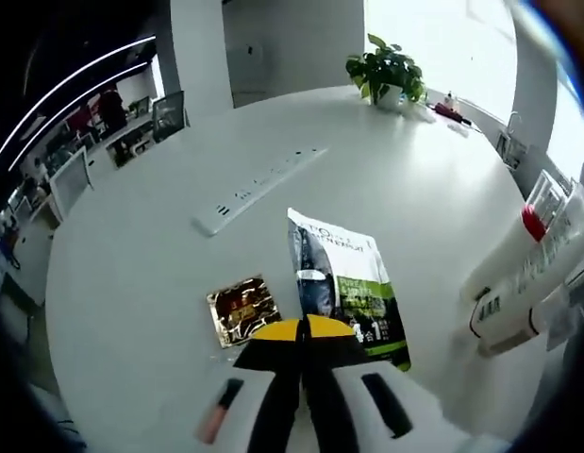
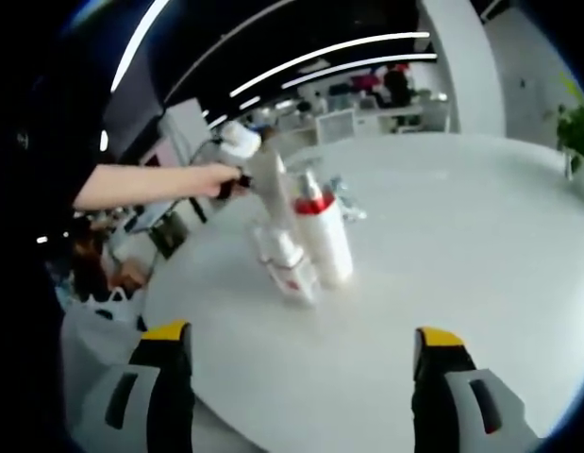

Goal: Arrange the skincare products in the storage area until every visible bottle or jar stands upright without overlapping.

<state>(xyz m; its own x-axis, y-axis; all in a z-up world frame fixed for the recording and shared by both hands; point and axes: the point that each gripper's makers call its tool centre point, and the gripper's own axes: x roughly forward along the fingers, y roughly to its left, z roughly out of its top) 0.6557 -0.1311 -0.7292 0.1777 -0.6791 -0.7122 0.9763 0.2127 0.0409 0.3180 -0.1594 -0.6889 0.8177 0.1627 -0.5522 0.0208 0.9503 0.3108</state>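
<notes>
In the right gripper view a cluster of skincare bottles (image 2: pixel 301 241) stands near the table's left edge: a white bottle with a red cap (image 2: pixel 324 236), a smaller white tube (image 2: pixel 288 266) and a tall grey bottle with a white cap (image 2: pixel 263 179). A person's hand (image 2: pixel 216 179) touches the tall one. My right gripper (image 2: pixel 301 335) is open, well short of them, with nothing between its jaws. The same white bottles (image 1: pixel 527 274) sit at the right edge of the left gripper view, looking tilted. My left gripper (image 1: pixel 302 332) is shut, its tips over the near end of a green and white pouch (image 1: pixel 343 278).
A small gold and red sachet (image 1: pixel 242 310) lies left of the pouch. A white power strip (image 1: pixel 258 187) lies across the round white table (image 1: pixel 141 245). A potted plant (image 1: pixel 386 74) stands at the far edge. Office desks and chairs lie beyond.
</notes>
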